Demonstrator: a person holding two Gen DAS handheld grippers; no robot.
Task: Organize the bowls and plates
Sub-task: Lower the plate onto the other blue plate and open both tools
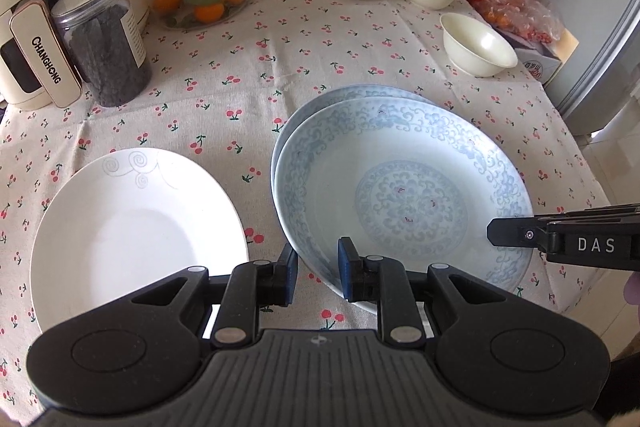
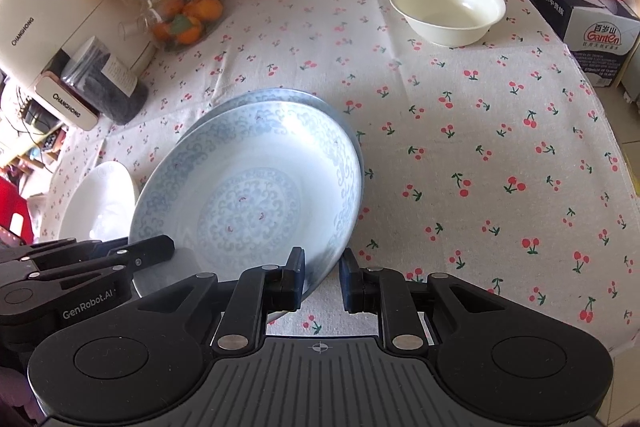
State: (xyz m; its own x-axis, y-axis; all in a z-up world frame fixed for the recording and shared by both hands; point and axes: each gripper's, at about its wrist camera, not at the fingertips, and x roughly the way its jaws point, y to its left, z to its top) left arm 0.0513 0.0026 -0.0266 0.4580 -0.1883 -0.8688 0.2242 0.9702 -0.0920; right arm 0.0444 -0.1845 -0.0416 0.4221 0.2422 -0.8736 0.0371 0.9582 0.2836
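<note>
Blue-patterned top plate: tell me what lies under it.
Under the blue-patterned top plate lies a second blue-patterned plate; only its far rim shows. The rest of it is covered, so anything lower cannot be seen.

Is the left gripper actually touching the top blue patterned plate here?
Touching. In the left wrist view, the left gripper has its fingers closed on the near rim of the top blue patterned plate, one on each side.

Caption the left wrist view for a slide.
Both tools, left and right, grip the upper blue-patterned plate by opposite rims beside a white plate.
</note>
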